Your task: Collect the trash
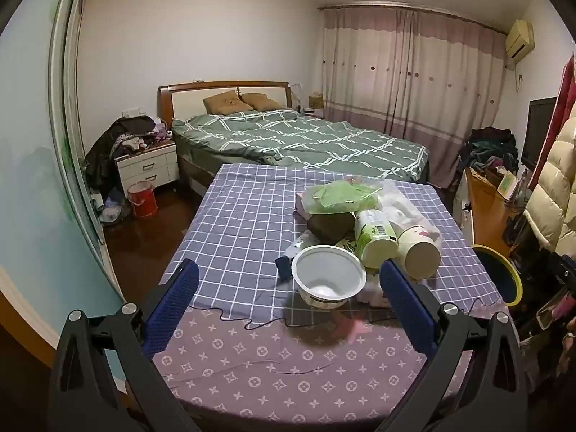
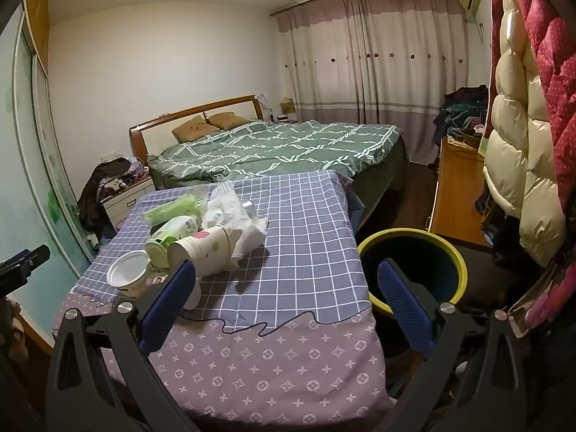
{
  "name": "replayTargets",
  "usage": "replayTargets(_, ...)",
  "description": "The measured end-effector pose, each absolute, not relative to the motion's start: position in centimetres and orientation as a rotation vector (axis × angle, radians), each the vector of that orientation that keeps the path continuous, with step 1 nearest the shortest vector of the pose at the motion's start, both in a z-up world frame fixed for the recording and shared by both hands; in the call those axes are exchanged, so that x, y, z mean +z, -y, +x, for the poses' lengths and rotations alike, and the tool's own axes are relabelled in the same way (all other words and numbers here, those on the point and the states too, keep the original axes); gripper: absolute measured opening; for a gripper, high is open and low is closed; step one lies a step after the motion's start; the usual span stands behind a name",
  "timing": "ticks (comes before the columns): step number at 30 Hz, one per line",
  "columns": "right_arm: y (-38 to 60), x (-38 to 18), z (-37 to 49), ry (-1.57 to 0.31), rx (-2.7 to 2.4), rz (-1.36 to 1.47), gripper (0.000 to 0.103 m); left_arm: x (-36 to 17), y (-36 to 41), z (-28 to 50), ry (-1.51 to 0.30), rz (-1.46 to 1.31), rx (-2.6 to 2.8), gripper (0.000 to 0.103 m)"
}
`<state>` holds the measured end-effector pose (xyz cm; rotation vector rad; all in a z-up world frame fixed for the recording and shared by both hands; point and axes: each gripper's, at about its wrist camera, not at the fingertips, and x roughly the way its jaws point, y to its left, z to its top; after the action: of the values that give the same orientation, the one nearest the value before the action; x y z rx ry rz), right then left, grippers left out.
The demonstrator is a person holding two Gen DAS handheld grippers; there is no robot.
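A pile of trash lies on the cloth-covered table (image 1: 234,223): a white plastic bowl (image 1: 328,275), a green-and-white cup (image 1: 374,239) on its side, a paper cup (image 1: 419,250) on its side, a green plastic bag (image 1: 338,198) and a dark brown object (image 1: 329,228). My left gripper (image 1: 288,288) is open and empty, just short of the bowl. In the right wrist view the bowl (image 2: 127,275), paper cup (image 2: 201,252) and crumpled white wrapper (image 2: 237,216) lie to the left. My right gripper (image 2: 286,284) is open and empty over the table's right part.
A dark bin with a yellow rim (image 2: 414,270) stands on the floor right of the table; it also shows in the left wrist view (image 1: 500,273). A green bed (image 1: 306,140) is behind. Hanging coats (image 2: 522,144) crowd the right side. A red bucket (image 1: 142,198) stands by the nightstand.
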<state>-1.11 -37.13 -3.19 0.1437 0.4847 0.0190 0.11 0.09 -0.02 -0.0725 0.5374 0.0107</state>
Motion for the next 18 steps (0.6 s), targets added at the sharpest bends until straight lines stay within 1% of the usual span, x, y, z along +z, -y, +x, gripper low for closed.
replayTargets(2, 37.1, -3.2, -1.3, -0.465, 0.022, 0.139, 0.097, 0.0, -0.1, 0.0, -0.519, -0.070, 0.009, 0.099)
replayTargets(18, 36.3, -3.7, -0.3, -0.493, 0.029, 0.142, 0.097, -0.6, 0.3, 0.3, -0.543, -0.067, 0.005, 0.099)
